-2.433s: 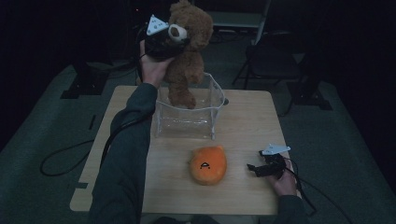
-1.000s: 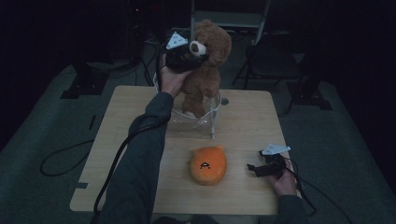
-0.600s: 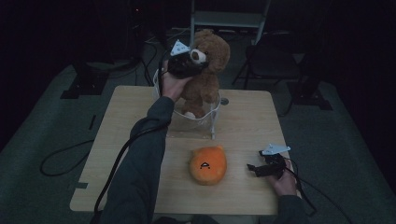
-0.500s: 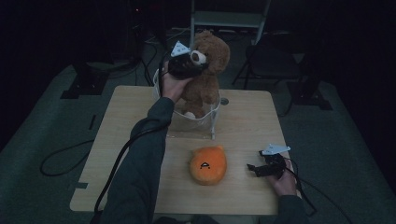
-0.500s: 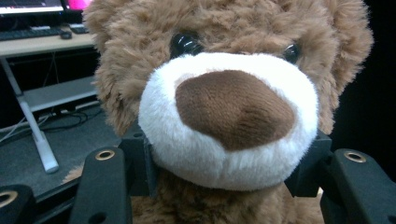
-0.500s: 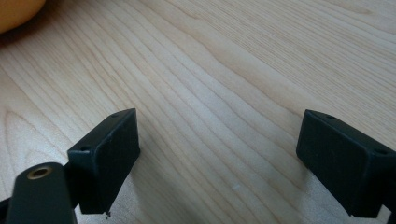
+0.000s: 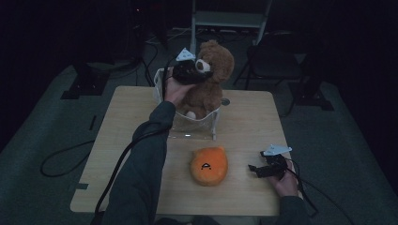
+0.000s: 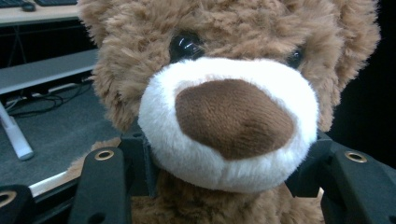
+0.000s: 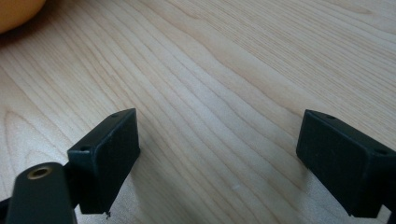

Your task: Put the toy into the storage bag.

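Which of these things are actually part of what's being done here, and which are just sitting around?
In use:
- teddy bear, clamped by its muzzle in the left gripper
- clear tub beneath it

Lying about:
- orange plush
- right gripper, jaws apart above the table

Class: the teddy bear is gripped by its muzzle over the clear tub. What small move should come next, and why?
Probably ease the left gripper lower: its fingers clamp the teddy bear, whose legs are inside the clear tub, head well above the rim.

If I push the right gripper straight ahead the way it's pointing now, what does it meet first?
Probably the orange plush. The right gripper lies low on the table with open, empty jaws aimed toward it across bare wood. In the right gripper view the plush sits off-centre, so it may only graze it.
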Demonstrator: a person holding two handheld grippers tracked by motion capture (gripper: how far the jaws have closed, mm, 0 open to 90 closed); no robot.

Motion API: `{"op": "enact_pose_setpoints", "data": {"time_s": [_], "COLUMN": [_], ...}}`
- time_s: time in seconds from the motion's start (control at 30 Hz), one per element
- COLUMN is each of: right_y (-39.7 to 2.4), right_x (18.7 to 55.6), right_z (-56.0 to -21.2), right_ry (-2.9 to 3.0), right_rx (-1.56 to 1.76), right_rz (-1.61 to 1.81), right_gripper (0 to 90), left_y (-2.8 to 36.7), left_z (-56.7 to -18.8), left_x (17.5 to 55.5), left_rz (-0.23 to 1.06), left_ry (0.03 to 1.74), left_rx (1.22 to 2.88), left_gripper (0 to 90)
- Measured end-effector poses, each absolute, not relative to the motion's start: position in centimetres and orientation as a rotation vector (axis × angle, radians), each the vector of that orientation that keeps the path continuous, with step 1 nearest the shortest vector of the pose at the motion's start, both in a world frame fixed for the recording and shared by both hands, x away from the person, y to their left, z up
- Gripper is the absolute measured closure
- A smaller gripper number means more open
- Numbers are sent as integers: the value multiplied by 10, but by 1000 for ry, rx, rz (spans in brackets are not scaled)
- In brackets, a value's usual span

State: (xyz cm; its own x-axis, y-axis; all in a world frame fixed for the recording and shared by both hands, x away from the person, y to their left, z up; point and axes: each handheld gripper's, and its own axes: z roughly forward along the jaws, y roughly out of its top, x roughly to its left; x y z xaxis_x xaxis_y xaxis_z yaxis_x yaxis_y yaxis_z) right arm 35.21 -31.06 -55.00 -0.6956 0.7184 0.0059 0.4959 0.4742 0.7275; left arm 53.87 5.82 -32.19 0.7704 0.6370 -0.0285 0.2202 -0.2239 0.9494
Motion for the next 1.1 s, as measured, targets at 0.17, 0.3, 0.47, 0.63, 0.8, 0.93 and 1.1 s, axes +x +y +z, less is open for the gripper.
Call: {"op": "enact_pose_setpoints", "data": {"time_s": [0.17, 0.3, 0.47, 0.63, 0.8, 0.93, 1.1], "right_y": [-311, -311, -311, -310, -311, -311, -311], "right_x": [352, 352, 352, 352, 352, 352, 352], "right_z": [-550, -550, -550, -550, -550, -550, -550], "right_ry": [2425, 2425, 2424, 2424, 2425, 2424, 2425], "right_rx": [1031, 1031, 1031, 1031, 1031, 1029, 1033], "right_rz": [1050, 1051, 1050, 1051, 1049, 1049, 1049], "right_gripper": [125, 125, 125, 125, 125, 125, 125], "left_y": [55, 56, 60, 59, 55, 54, 52], "left_z": [-322, -318, -313, -318, -325, -329, -334], "left_x": [535, 533, 533, 535, 539, 540, 540], "left_rz": [450, 440, 401, 369, 342, 333, 308], "left_ry": [647, 629, 624, 622, 635, 639, 640], "left_rx": [1795, 1783, 1750, 1783, 1841, 1869, 1908], "left_gripper": [404, 405, 406, 405, 404, 401, 392]}}
